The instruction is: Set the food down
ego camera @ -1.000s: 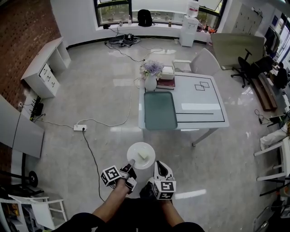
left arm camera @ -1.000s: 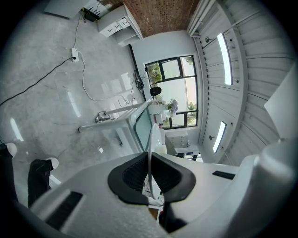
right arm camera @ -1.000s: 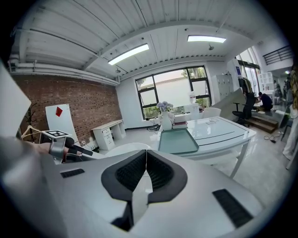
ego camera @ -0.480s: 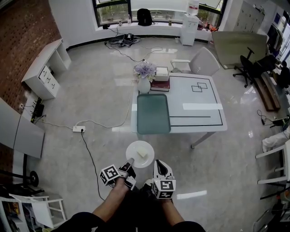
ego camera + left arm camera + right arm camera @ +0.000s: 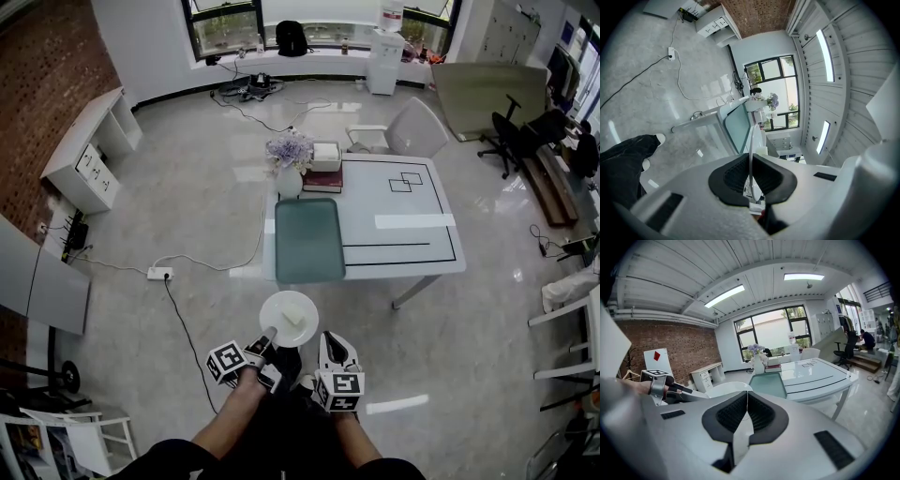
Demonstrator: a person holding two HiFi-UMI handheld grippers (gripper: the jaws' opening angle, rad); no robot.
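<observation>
Nearest the person, the left gripper (image 5: 266,339) is clamped on the near rim of a round white plate (image 5: 290,319). In the left gripper view the thin plate (image 5: 751,140) runs edge-on between the two dark pads (image 5: 733,176), which press on it from both sides. A pale block of food (image 5: 298,318) lies on the plate, towards its right side. The plate is carried in the air over the grey floor (image 5: 187,216), near the near edge of the white surface (image 5: 403,239) but not yet above it. Just to the right of the plate, the right gripper (image 5: 330,345) has its jaws together and holds nothing; its own view shows the pads (image 5: 761,413) meeting in a closed seam, with the plate (image 5: 726,387) and the left gripper (image 5: 670,389) off to its left. Beyond the plate, a green tray (image 5: 308,239) lies flat at the near-left corner of the surface, its long side along the left edge. Black lines mark the rest of the surface to the right of the tray. At the far-left corner stands a white vase of pale purple flowers (image 5: 289,155), with a stack of books (image 5: 323,178) just beside it and a white box (image 5: 326,154) on top of them. A white chair (image 5: 412,131) stands past the far edge of the surface. On the floor to the left, well apart from the surface, a power strip (image 5: 157,274) lies with its cables.
</observation>
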